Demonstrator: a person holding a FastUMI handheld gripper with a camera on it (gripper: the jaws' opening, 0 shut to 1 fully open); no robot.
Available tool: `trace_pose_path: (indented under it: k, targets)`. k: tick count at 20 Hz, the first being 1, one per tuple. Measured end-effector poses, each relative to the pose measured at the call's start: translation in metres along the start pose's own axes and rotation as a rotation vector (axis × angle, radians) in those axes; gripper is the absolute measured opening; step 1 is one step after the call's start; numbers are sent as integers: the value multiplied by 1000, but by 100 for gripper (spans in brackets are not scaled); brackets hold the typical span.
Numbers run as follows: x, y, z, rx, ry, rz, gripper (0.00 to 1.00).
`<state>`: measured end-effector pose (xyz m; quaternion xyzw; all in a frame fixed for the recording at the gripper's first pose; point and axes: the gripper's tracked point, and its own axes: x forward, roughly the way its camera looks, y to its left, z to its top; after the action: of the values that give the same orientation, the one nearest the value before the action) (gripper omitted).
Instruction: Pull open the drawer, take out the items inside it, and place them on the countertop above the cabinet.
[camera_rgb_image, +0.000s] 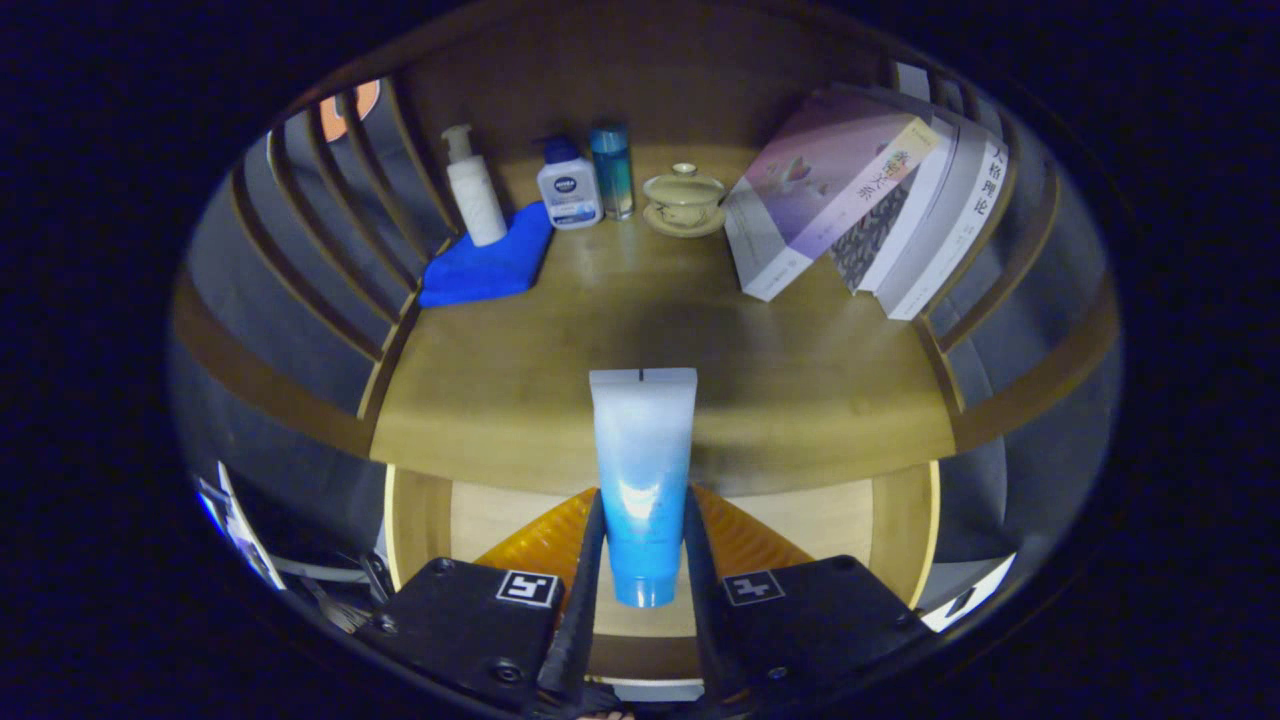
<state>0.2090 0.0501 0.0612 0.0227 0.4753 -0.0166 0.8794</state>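
Tongs (643, 560) pinching a blue-and-white tube (642, 470), one finger pressed on each side of its lower body. Tube stands upright between the fingers, cap end down, flat crimped end up, its upper part in front of the tabletop's near edge.

Below and behind the tube: open drawer (905, 525), pale wood inside, with an orange ridged item (745, 535) lying in it, seen on both sides of the fingers.

Wooden tabletop (560, 370) beyond the tube, slatted rails on both sides. At its far end, from one side to the other: white pump bottle (474, 188) standing on a folded blue cloth (490, 262); squat white bottle with blue cap (568, 185); slim teal bottle (612, 170); lidded tea bowl on a saucer (685, 198); a row of books (860, 200) leaning over.
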Motion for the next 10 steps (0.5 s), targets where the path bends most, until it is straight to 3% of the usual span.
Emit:
trace_pose_path:
  k: [10]
  targets:
    - [53,-8,31,33,23,4,46]
